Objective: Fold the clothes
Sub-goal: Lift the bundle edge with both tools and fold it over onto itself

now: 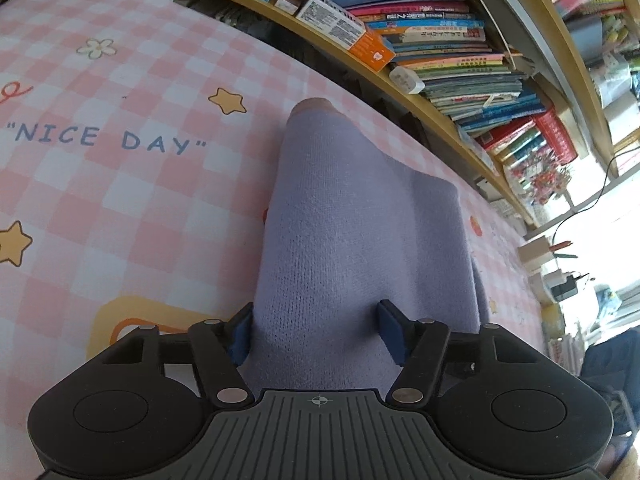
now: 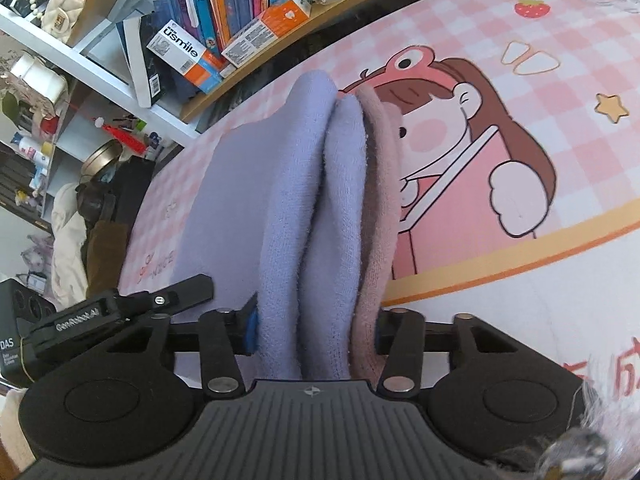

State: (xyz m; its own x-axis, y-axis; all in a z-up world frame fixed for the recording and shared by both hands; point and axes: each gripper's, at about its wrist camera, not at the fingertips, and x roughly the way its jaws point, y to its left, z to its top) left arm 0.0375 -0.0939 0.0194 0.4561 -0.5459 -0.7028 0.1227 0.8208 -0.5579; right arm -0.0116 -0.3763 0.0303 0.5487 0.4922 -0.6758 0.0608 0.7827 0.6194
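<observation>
- My left gripper [image 1: 316, 330] had its jaws clamped on the lavender knit garment [image 1: 344, 236], bunched between them above the pink checked surface [image 1: 120, 184].
- My right gripper [image 2: 316, 330] pinched its stacked folds [image 2: 320, 200], pink layer rightmost.

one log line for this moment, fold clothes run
phase: mid-fold | left gripper: shut on lavender knit garment | right gripper: shut on bunched lavender and pink layers | surface: pink checked cloth

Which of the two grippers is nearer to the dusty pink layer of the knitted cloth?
Right. The right gripper clamps the pink layer with the lavender folds; the left gripper grips lavender cloth only, pink showing just at the far tip.
</observation>
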